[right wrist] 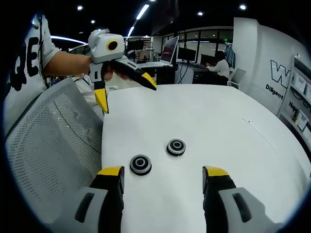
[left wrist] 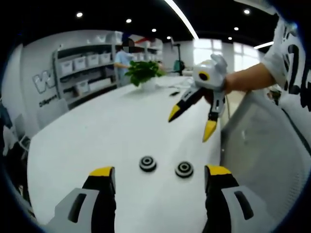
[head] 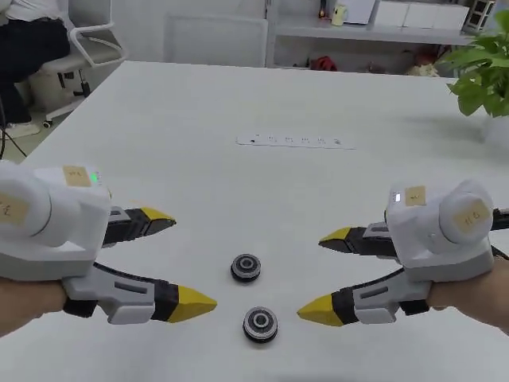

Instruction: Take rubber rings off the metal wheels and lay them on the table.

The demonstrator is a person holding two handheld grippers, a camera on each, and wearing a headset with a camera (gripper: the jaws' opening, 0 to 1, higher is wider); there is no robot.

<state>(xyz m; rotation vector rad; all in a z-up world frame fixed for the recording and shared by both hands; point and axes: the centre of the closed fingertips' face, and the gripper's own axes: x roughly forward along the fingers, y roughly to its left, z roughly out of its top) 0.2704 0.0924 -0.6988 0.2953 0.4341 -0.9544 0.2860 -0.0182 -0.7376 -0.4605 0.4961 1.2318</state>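
Observation:
Two small metal wheels with black rubber rings lie flat on the white table (head: 238,103), one (head: 246,268) a little farther from me than the other (head: 260,324). My left gripper (head: 191,263) hovers open to their left, and my right gripper (head: 312,277) hovers open to their right, both apart from the wheels. In the left gripper view both wheels (left wrist: 147,163) (left wrist: 184,169) sit just beyond the left gripper (left wrist: 160,171), with the right gripper (left wrist: 189,128) facing it. The right gripper view has the wheels (right wrist: 140,164) (right wrist: 176,147) ahead of the right gripper (right wrist: 163,171), and the left gripper (right wrist: 128,98) beyond.
A white power strip (head: 294,142) lies on the table farther back. A green plant (head: 481,79) stands at the far right edge. An office chair (head: 79,48) is at the far left. A grey mesh chair back (right wrist: 48,141) stands at the table's near edge.

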